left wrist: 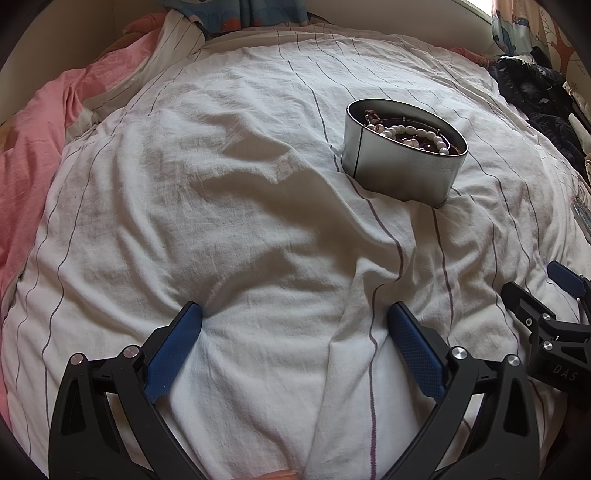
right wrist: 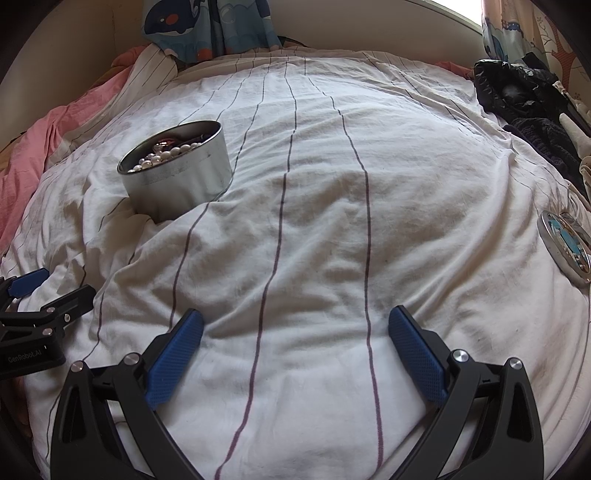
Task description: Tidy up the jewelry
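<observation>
A round silver tin (left wrist: 399, 166) sits open on the white striped bedsheet (left wrist: 221, 221), holding a white pearl string (left wrist: 417, 134) and other dark jewelry. It also shows in the right wrist view (right wrist: 181, 177), with the pearls (right wrist: 162, 157) inside. The tin's lid (right wrist: 567, 245), with a blue picture, lies on the sheet at the far right. My left gripper (left wrist: 295, 325) is open and empty, low over the sheet, well short of the tin. My right gripper (right wrist: 295, 326) is open and empty over the sheet, right of the tin.
A pink blanket (left wrist: 33, 155) lies bunched at the left. Dark clothes (right wrist: 524, 99) are piled at the back right. A whale-print curtain (right wrist: 207, 26) hangs behind the bed. The other gripper shows at the edge of each view (left wrist: 546, 317) (right wrist: 33, 317).
</observation>
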Motion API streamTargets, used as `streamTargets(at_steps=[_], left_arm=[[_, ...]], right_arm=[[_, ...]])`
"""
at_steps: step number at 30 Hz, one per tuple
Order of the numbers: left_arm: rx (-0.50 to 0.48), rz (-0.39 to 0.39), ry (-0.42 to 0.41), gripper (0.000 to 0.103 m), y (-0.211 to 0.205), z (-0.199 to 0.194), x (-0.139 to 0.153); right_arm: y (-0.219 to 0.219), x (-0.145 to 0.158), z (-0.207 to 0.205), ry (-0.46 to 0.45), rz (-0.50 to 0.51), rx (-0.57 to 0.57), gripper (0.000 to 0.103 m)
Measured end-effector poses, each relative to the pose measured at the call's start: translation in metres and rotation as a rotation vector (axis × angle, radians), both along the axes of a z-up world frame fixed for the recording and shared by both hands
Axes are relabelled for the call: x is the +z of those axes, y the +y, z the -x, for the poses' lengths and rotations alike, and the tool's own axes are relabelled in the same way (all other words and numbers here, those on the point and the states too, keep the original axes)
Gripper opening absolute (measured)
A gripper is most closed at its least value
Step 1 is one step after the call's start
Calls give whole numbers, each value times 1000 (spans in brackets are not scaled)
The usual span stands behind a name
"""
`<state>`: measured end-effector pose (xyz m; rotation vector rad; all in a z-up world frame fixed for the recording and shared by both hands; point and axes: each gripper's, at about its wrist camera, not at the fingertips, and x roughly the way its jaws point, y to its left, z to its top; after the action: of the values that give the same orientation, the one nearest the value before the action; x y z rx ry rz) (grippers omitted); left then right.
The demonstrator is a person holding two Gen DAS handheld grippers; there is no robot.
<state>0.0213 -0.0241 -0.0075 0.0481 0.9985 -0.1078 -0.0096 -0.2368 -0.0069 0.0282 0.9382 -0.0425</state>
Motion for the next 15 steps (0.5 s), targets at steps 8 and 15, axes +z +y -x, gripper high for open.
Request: streamTargets(at_steps=[8,15], left_arm=[[0,0,0,97,0,0,0],[0,-1,0,97,0,0,0]], right_arm=[[1,0,1,0,1,0,96],[1,0,0,-1,1,0,96]])
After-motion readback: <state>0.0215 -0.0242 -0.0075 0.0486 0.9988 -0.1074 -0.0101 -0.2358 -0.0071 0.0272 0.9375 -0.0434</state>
